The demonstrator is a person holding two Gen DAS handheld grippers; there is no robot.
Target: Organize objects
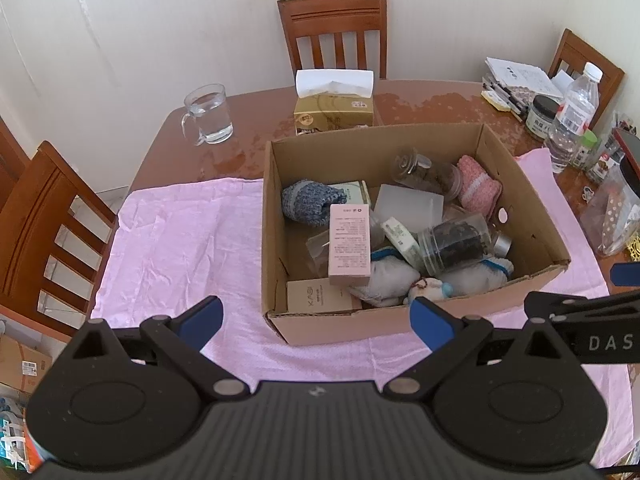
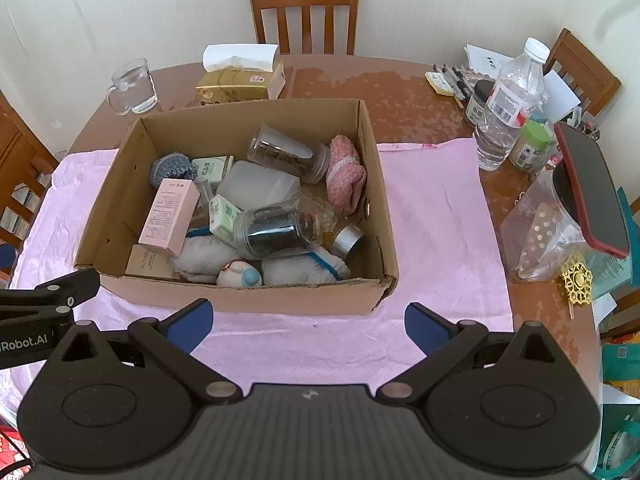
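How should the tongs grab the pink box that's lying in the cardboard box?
Grip the pink box across its two long narrow sides, near the middle, coming straight down from above. It lies tilted on top of the pile inside the cardboard box, so its sides are exposed, and the walls block any sideways approach. Both tongs are open now.

Both views bright and evenly lit by soft diffuse daylight, source not visible; shadows weak, only a soft dark patch inside the cardboard box (image 1: 276,216) along its left wall and under the items. Mild glare on the bare wooden surface (image 2: 420,96), which reads as pale blotchy patches, and the back wall (image 1: 160,20) is near washed out. Heavy fisheye bending at the edges, black vignette in the corners, slight softness toward the rim; centre sharp, no motion blur.
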